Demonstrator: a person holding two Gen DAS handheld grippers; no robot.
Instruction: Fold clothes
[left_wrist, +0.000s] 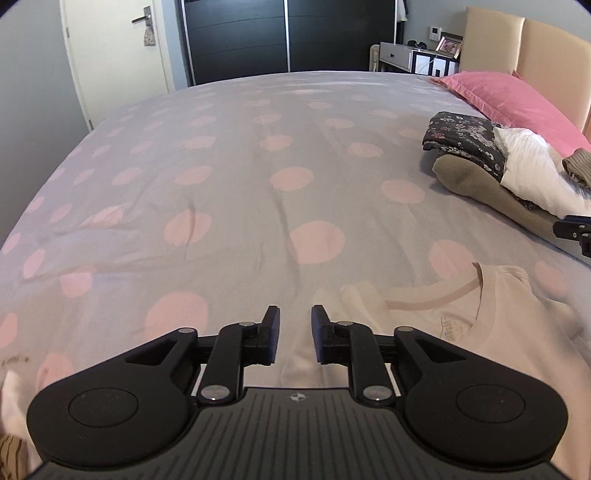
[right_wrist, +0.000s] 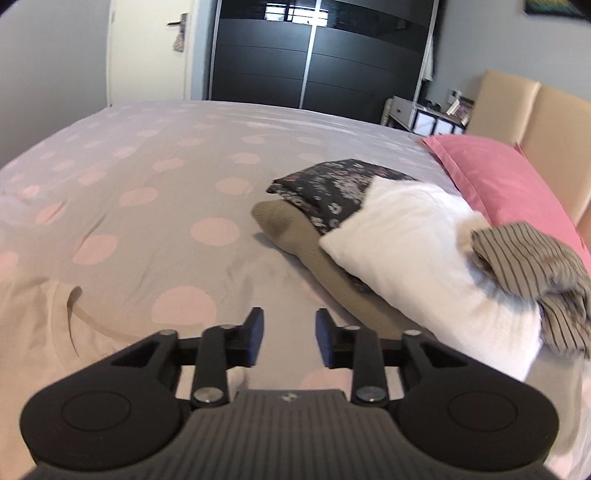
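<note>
Cream T-shirt (left_wrist: 461, 325) lies beneath left hand-held gripper (left_wrist: 294, 338).

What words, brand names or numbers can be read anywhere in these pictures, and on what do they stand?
None can be read.
Label inside the neck of the pale T-shirt: too blurred to read.
Faint dark marks on the bedspread at the left edge: too small to read.
Small round emblem on the left gripper body and on the right gripper body: a symbol, no letters.
</note>
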